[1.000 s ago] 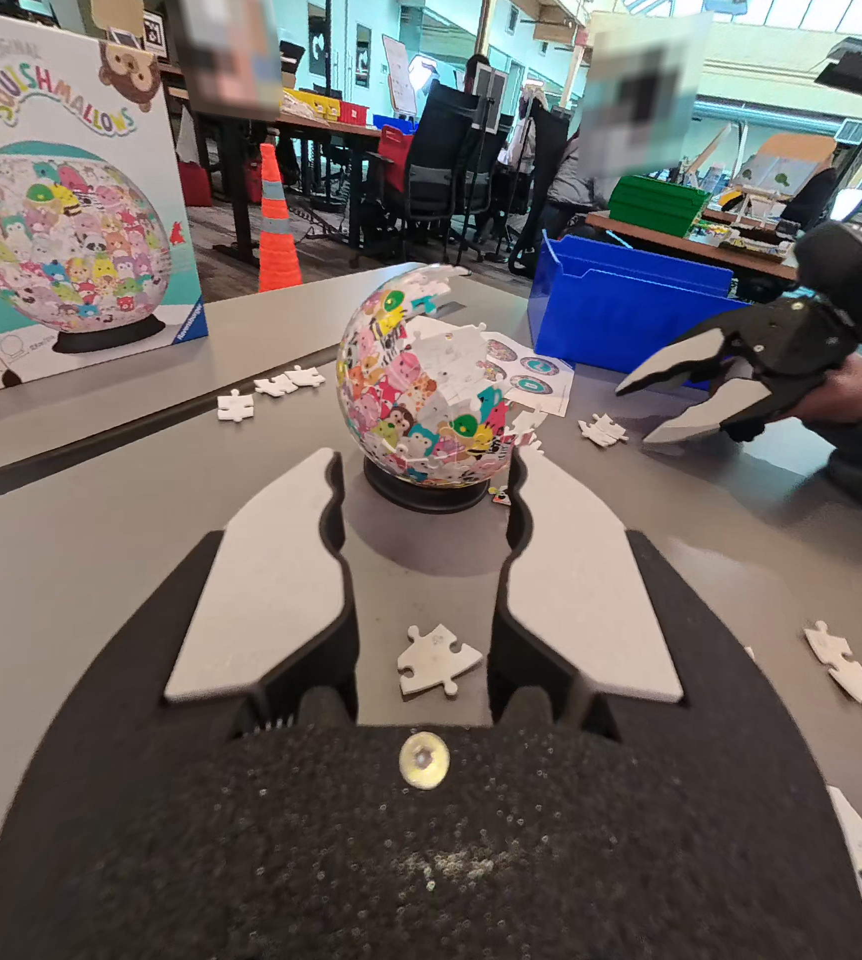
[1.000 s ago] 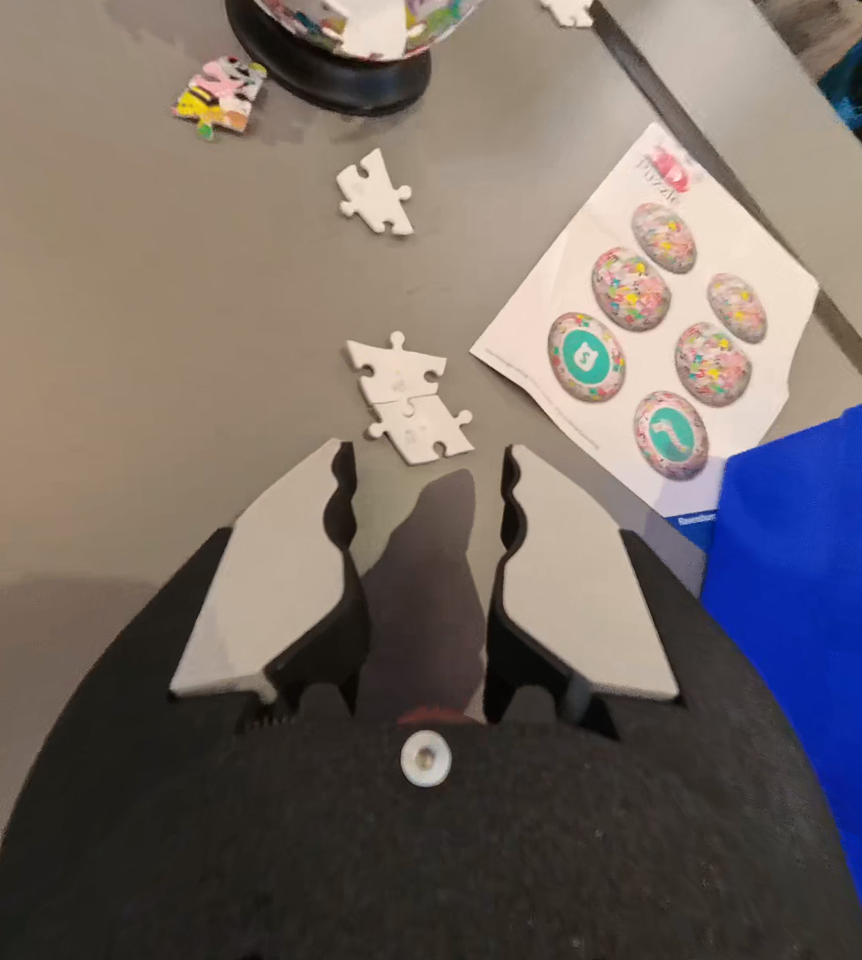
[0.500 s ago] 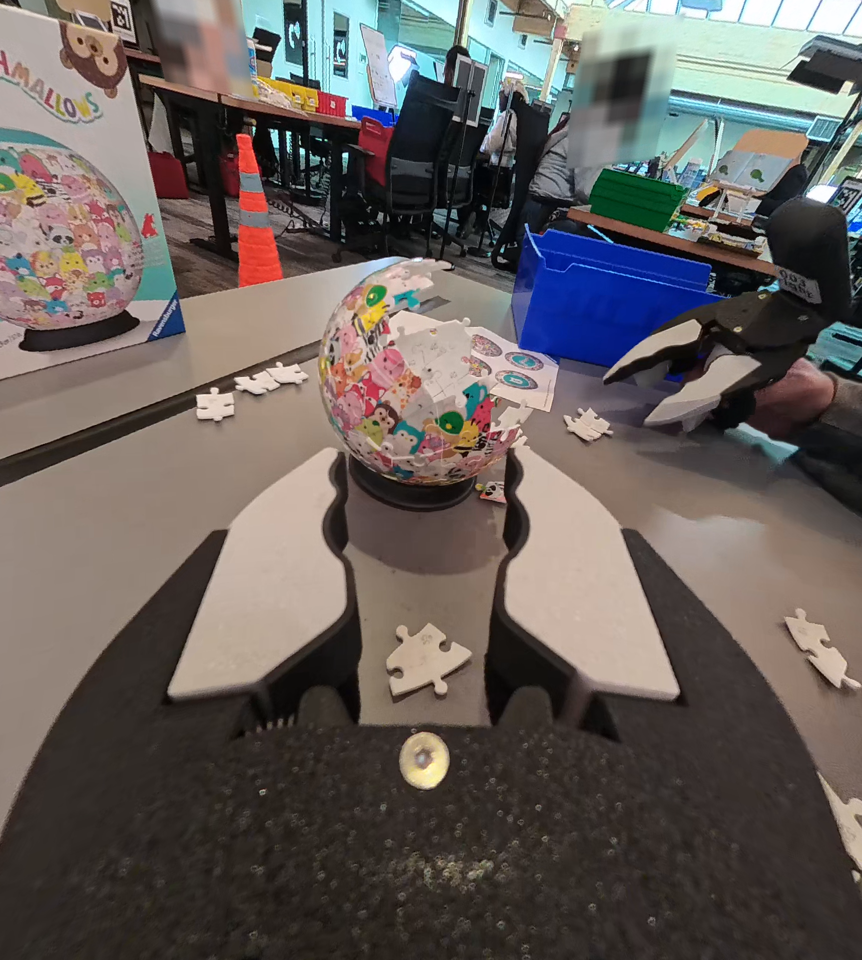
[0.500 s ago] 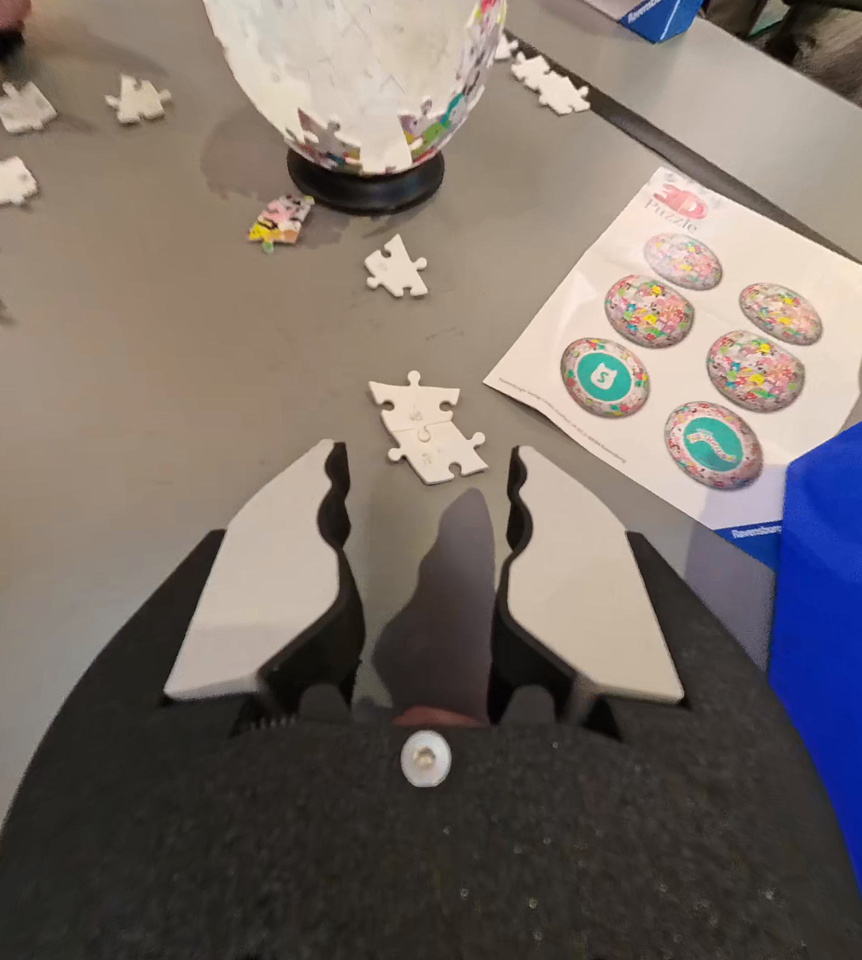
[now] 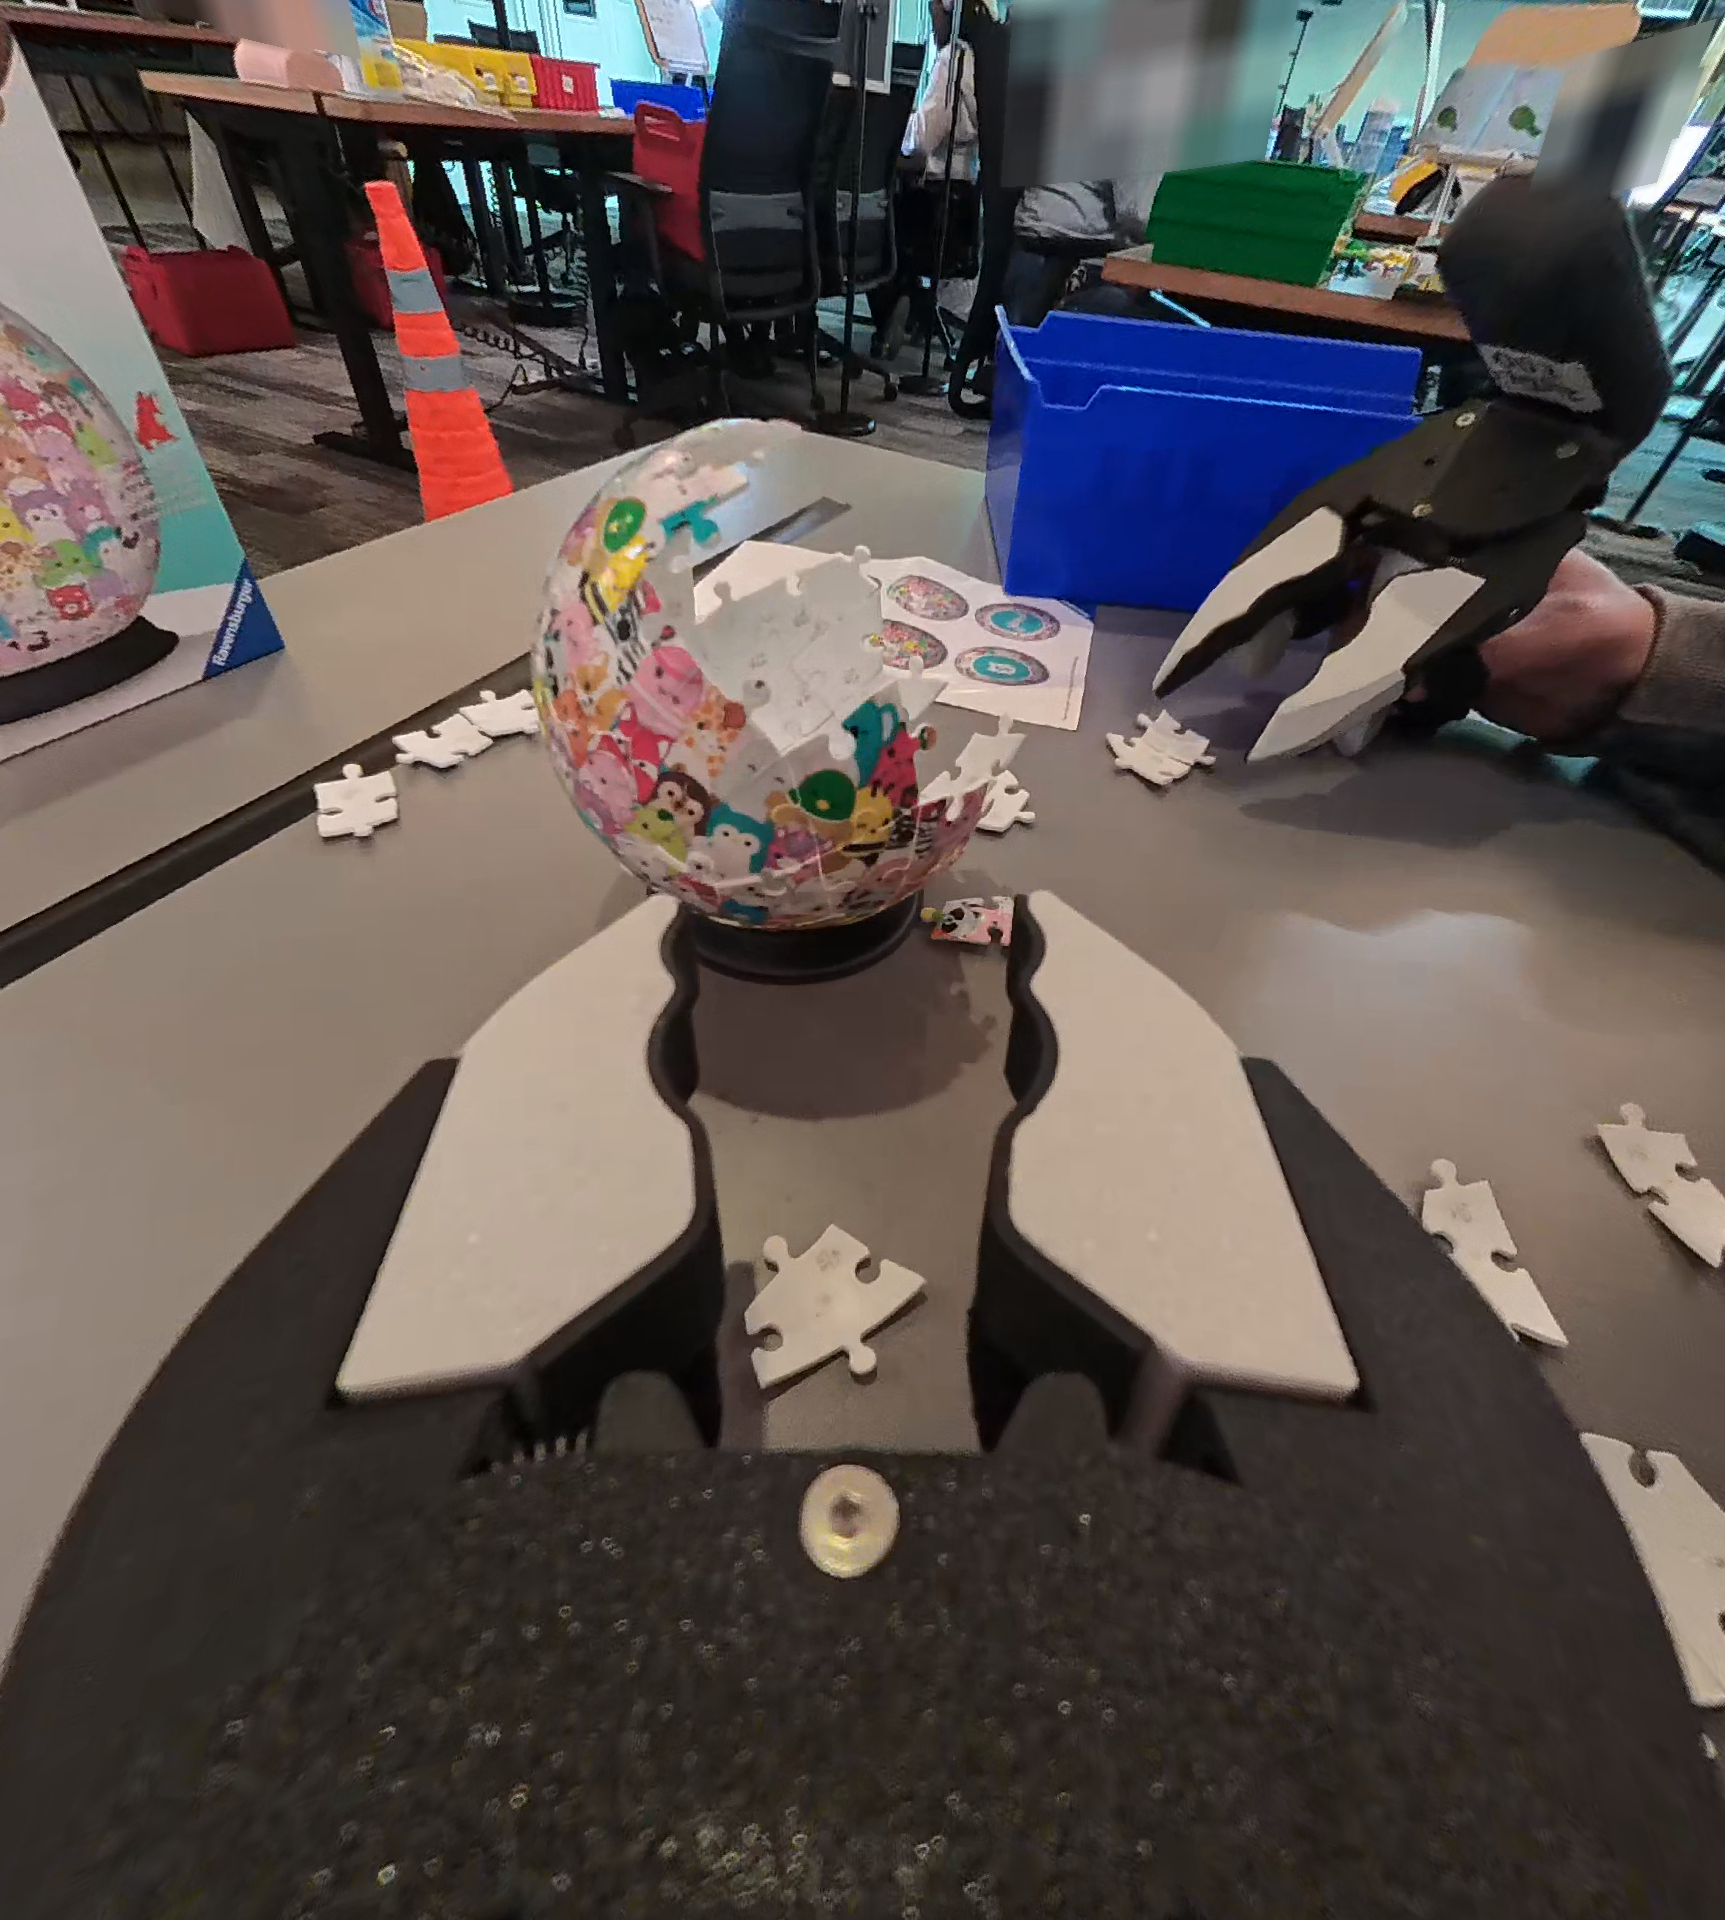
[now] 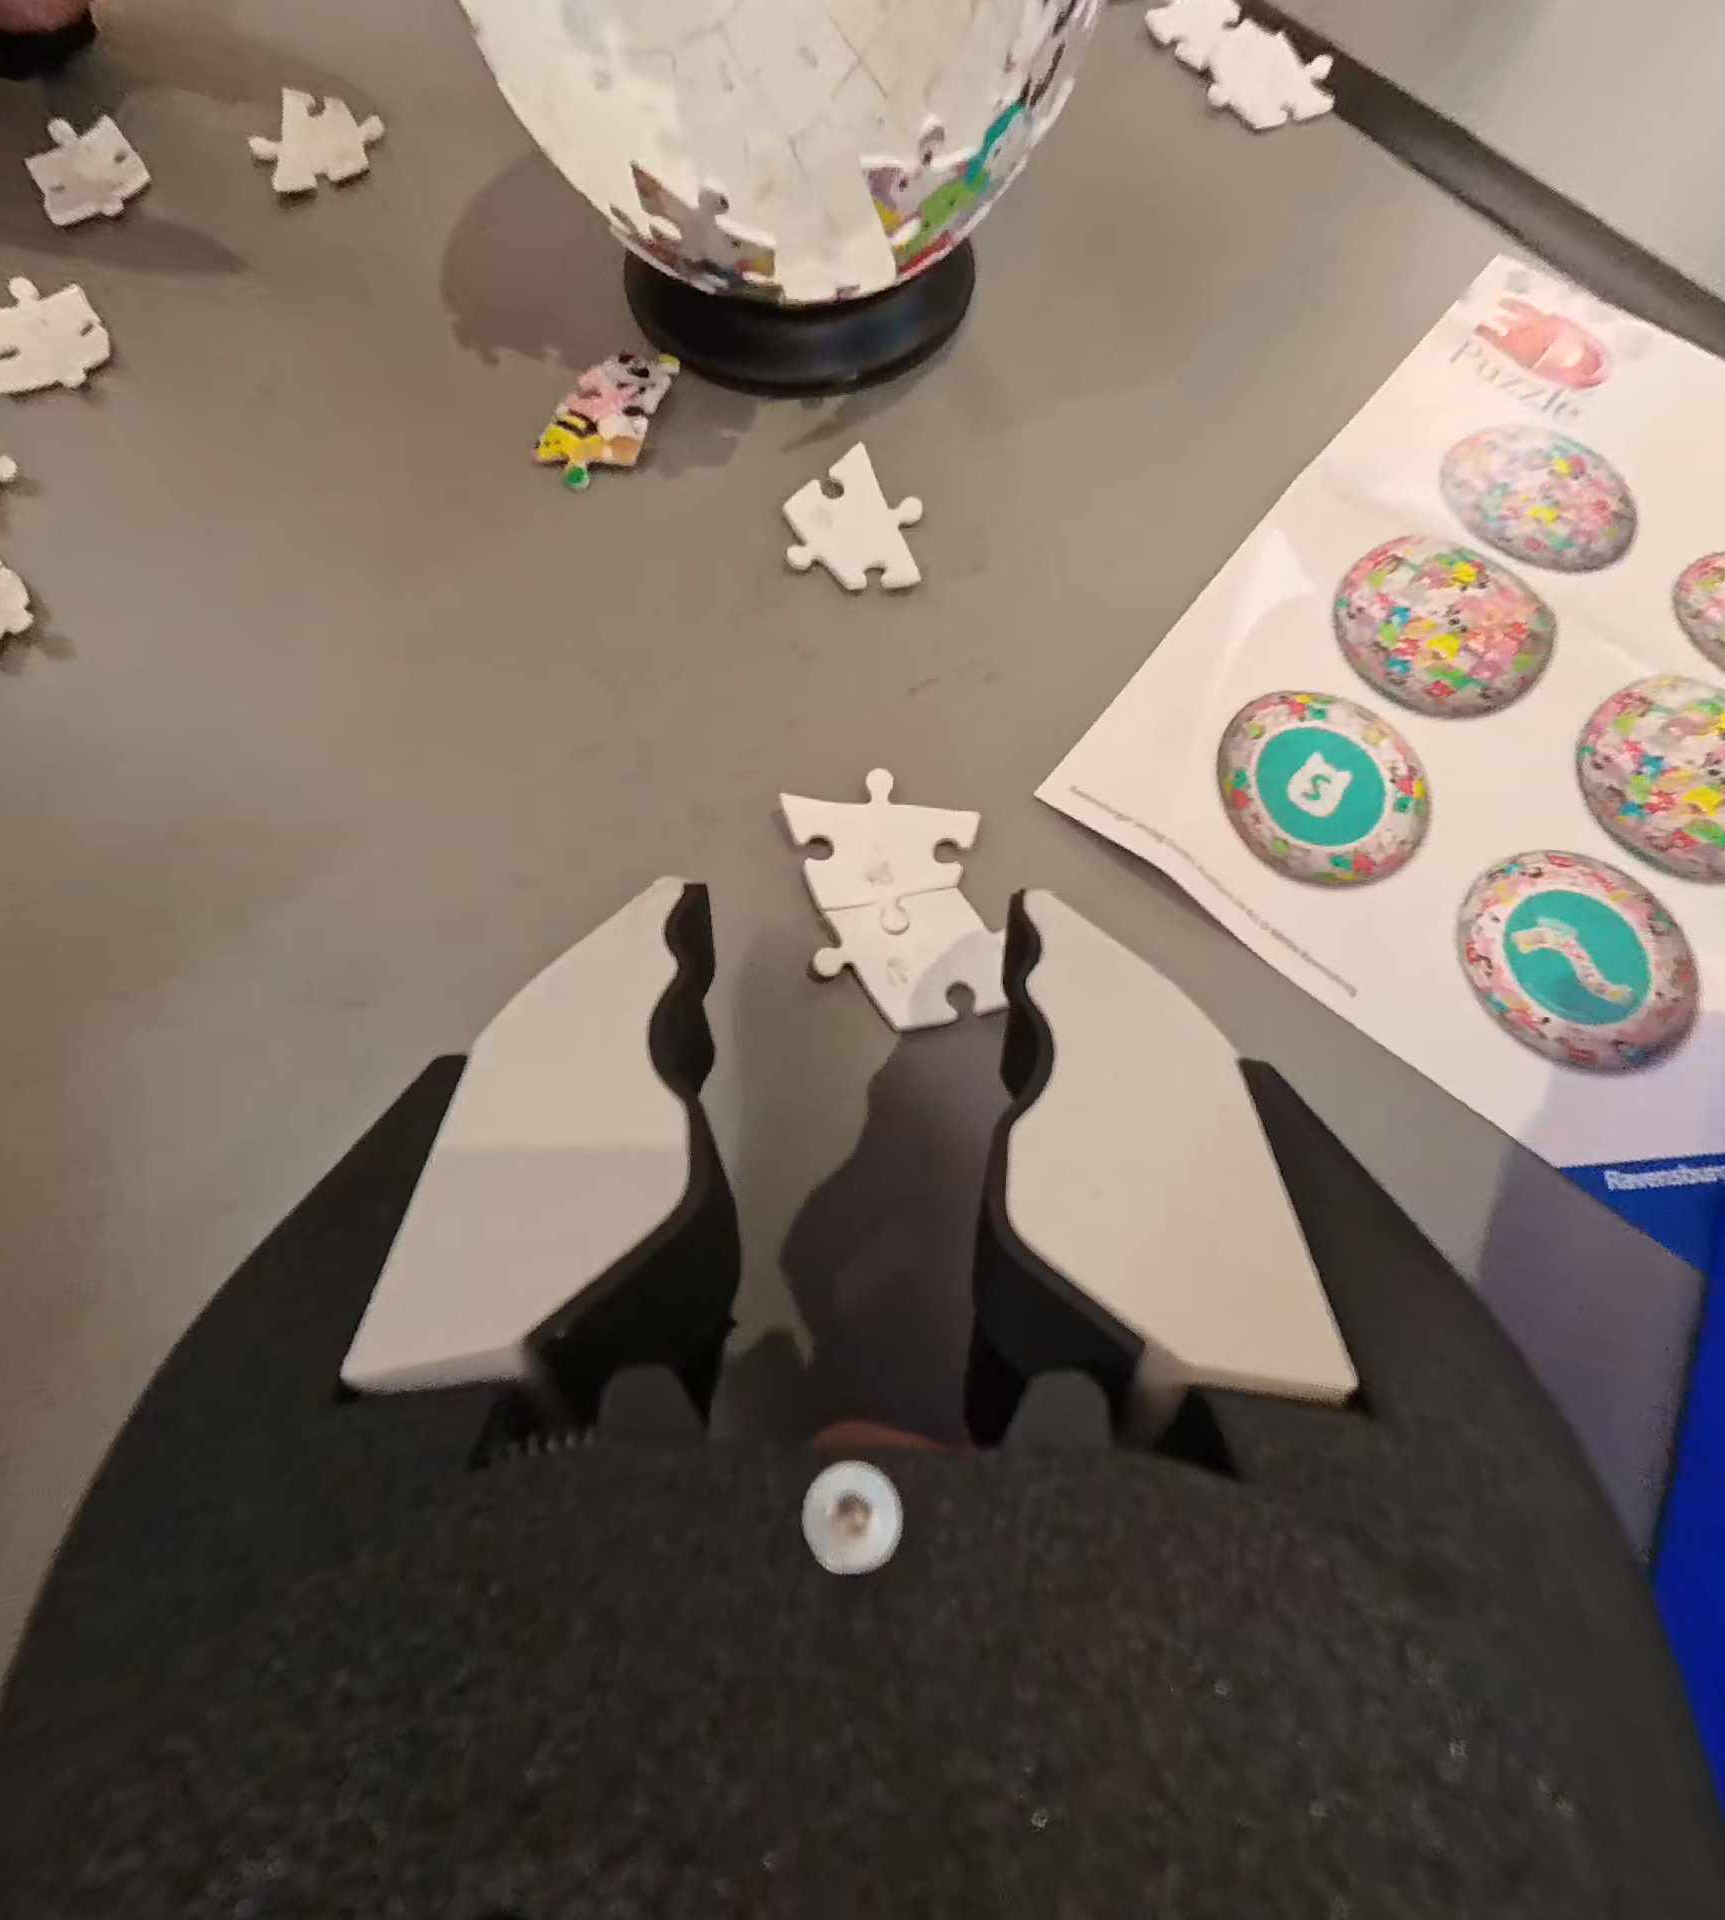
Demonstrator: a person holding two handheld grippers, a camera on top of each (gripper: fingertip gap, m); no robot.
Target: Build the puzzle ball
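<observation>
In the upper centre of the left wrist view, the puzzle ball (image 5: 744, 686) is being shown half built on its black stand (image 5: 801, 940), with a wide gap in its shell exposing white inner faces. It is seated on the grey table (image 5: 162, 1039), among loose white pieces.

The step in hand is judged to be a pick-up of the joined pair of pieces (image 6: 894, 904) by the right gripper (image 6: 858, 914), whose jaws are being held apart and empty, the pair lying at their tips and touching the right one. The pair is best approached low and centred between the jaws, and closed on gently across its edges, so that the joint is not being split and the flat pieces are not being pushed along the table.

The left gripper (image 5: 842, 914) is likewise being held apart and empty, a single white piece (image 5: 827, 1309) lying between its fingers near their base.

The puzzle box (image 5: 58, 468) and the orange cone (image 5: 432, 353) are being shown only in the left wrist view. The instruction sheet (image 6: 1481, 707) is being shown in full only in the right wrist view, as is the ball's largely white side.
</observation>
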